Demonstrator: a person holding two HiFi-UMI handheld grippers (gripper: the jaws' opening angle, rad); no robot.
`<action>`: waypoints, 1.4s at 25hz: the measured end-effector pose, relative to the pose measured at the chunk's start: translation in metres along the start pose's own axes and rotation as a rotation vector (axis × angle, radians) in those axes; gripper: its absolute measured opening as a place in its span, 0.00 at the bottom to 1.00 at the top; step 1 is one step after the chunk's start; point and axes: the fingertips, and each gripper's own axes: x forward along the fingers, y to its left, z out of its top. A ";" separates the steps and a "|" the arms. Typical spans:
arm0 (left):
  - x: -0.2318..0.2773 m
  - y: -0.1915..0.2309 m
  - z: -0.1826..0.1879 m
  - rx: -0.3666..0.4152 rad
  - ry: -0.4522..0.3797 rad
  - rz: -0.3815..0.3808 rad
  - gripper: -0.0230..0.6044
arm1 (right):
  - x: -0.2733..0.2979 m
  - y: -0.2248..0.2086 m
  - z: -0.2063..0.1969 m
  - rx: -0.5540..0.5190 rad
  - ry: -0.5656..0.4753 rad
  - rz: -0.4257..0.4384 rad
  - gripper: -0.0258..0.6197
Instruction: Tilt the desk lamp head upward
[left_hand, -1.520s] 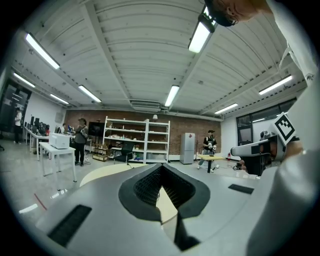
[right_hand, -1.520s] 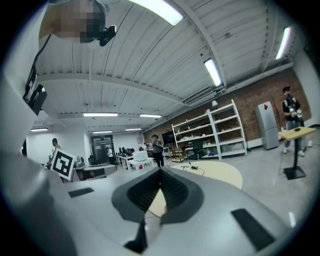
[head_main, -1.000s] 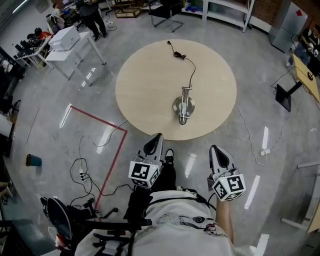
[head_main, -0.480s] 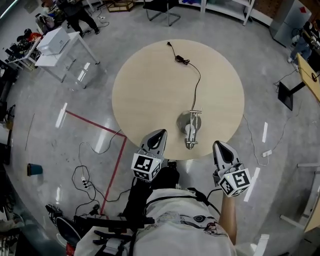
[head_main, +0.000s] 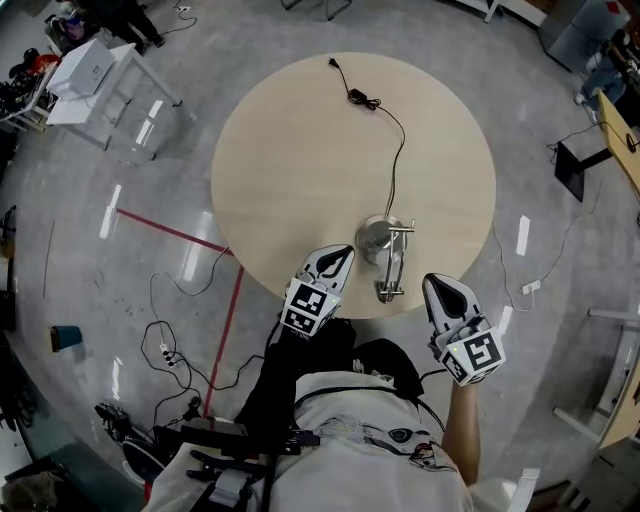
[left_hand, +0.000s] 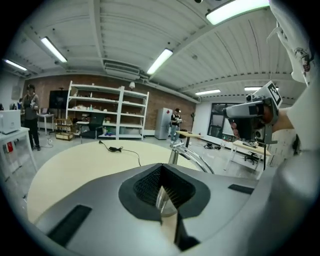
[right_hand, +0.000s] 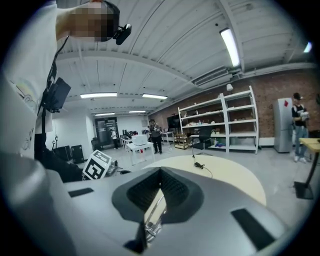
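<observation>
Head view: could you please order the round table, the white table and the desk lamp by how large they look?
1. round table
2. white table, though farther away
3. desk lamp

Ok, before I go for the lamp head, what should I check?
1. Desk lamp stands on the round table, near the person's edge: ok.
2. Left gripper, fingers apart for a grasp: not ok, shut and empty.
3. Right gripper, fingers apart: not ok, shut and empty.
4. Cord slack and clear of both grippers: ok.
5. Lamp head, present tilt: cannot tell from above.
</observation>
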 end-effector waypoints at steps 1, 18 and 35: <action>0.007 0.001 -0.007 0.002 0.019 -0.012 0.04 | 0.003 -0.002 -0.001 -0.009 0.008 0.005 0.04; 0.108 0.010 -0.113 0.244 0.370 -0.062 0.04 | 0.038 -0.030 -0.032 -0.082 0.141 0.255 0.04; 0.144 0.008 -0.162 0.354 0.437 -0.127 0.04 | 0.053 -0.027 -0.044 -0.357 0.172 0.389 0.05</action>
